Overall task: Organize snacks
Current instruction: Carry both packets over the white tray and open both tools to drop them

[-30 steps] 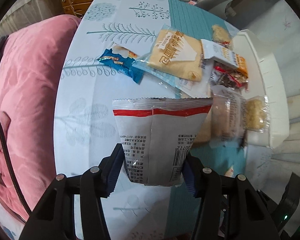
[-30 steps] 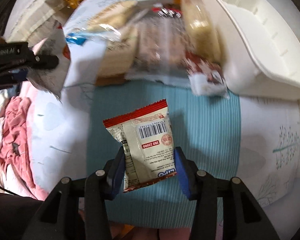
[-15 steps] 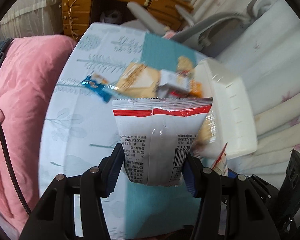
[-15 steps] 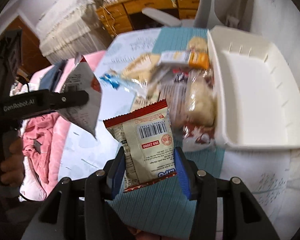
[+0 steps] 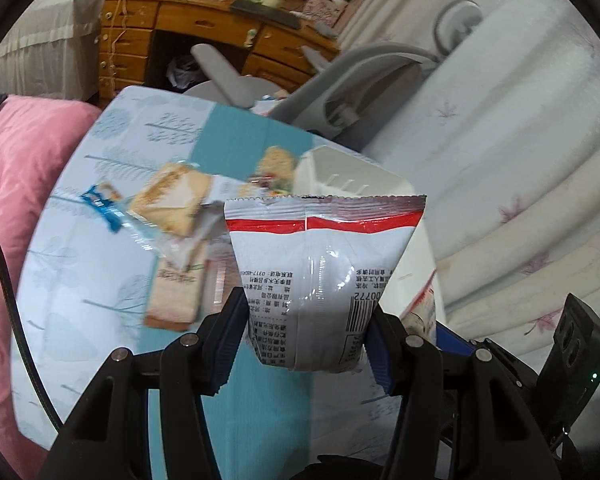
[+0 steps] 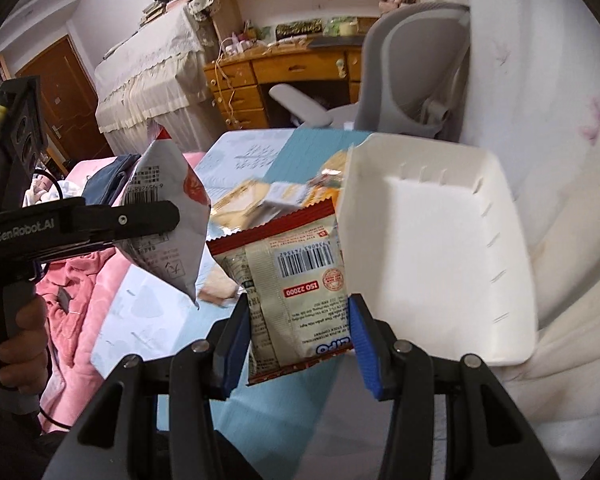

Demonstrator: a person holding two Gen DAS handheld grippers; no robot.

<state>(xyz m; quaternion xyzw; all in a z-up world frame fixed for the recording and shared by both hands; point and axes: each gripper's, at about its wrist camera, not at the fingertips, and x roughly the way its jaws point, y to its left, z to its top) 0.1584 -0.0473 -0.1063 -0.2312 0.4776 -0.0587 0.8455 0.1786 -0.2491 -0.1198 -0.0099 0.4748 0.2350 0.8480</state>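
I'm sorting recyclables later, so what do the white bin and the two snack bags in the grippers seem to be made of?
White bin: looks like matte moulded plastic, with thin rounded walls and moulded slots.
Grey-white bag in the left gripper: glossy plastic film, likely foil-lined; shiny creases and a crimped, serrated top seal.
Beige bag in the right gripper: similar printed film with a serrated red edge, less shiny.
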